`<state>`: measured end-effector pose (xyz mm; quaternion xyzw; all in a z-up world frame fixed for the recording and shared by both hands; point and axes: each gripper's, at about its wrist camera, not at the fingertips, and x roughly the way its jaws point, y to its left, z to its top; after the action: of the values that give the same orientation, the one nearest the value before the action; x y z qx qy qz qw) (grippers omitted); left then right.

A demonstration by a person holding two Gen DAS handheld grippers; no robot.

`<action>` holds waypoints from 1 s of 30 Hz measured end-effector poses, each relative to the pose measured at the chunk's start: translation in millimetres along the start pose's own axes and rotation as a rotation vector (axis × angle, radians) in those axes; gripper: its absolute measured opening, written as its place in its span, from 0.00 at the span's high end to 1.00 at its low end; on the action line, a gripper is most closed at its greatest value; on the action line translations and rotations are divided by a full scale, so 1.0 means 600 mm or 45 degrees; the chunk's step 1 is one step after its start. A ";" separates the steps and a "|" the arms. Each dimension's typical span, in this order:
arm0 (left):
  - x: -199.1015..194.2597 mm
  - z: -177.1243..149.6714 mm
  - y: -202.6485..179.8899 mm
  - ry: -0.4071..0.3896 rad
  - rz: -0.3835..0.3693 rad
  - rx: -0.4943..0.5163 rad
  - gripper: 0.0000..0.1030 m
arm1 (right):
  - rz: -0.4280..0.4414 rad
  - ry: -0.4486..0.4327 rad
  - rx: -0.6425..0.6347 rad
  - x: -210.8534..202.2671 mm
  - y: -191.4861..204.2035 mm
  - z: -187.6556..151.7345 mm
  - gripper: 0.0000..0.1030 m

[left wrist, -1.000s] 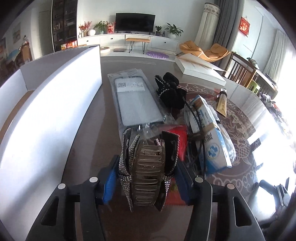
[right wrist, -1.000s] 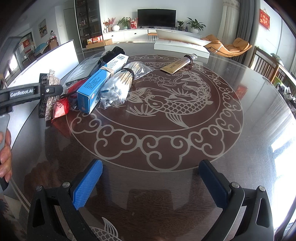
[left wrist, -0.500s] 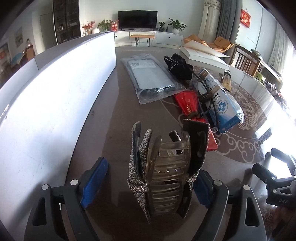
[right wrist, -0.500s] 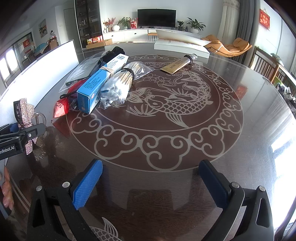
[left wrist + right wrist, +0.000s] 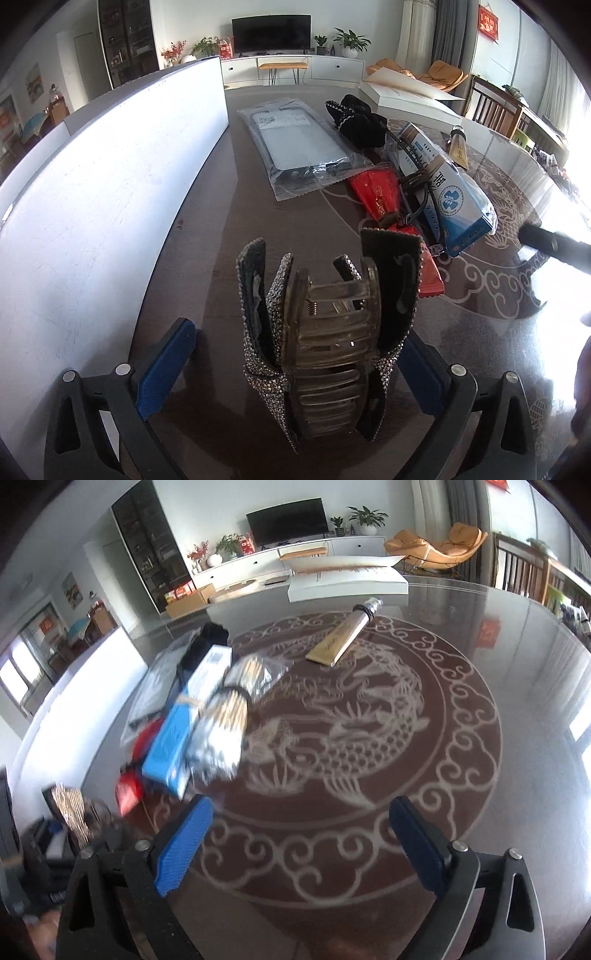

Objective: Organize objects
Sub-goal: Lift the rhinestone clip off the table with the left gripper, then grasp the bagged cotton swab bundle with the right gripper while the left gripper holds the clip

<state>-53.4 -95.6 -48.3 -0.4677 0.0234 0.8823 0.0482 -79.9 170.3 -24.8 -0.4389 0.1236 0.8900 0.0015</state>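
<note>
A rhinestone hair claw clip point(image 5: 325, 332) stands upright on the dark glass table point(image 5: 229, 221), between the fingers of my left gripper point(image 5: 295, 332). The jaws are opening; the left pad point(image 5: 166, 365) is well clear of the clip and the right pad sits just beside it. In the right wrist view the clip point(image 5: 70, 808) is a blur at the lower left. My right gripper point(image 5: 301, 803) hovers over the table's dragon pattern, its jaws closing with nothing between them.
A tall white box wall point(image 5: 92, 206) runs along the left. Ahead lie a bagged phone case point(image 5: 299, 147), black cloth point(image 5: 358, 122), a red packet point(image 5: 380, 192), a blue box point(image 5: 177, 738), bagged cotton swabs point(image 5: 229, 716), a gold tube point(image 5: 343, 638) and a white lid point(image 5: 347, 579).
My left jaws have spread wide and let go of the clip, which now rests on the table. The right gripper has rolled and shifted toward the pile, and its jaws have narrowed a little.
</note>
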 end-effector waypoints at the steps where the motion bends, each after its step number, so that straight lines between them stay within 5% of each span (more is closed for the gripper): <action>1: 0.000 0.000 0.000 0.000 0.000 0.000 0.00 | 0.007 0.003 0.008 0.011 0.004 0.021 0.16; 5: 0.000 0.000 0.000 0.000 0.000 -0.001 0.00 | 0.078 0.104 0.048 0.071 0.024 0.071 0.38; 13: 0.000 0.000 0.000 0.000 0.000 -0.001 0.00 | 0.201 0.163 -0.043 0.078 0.062 0.077 0.39; 20: 0.000 0.000 0.000 0.000 0.000 0.000 0.00 | 0.275 0.177 0.167 0.069 0.023 0.098 0.39; 26: 0.000 0.000 -0.001 0.000 0.000 0.000 0.00 | 0.288 0.259 0.155 0.109 0.078 0.103 0.39; 30: -0.001 -0.001 0.000 0.000 0.000 0.000 0.00 | 0.272 0.251 0.067 0.115 0.103 0.089 0.60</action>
<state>-52.8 -95.5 -48.1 -0.4675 0.0233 0.8824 0.0483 -171.0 115.1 -34.1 -0.5084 0.1924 0.8341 -0.0941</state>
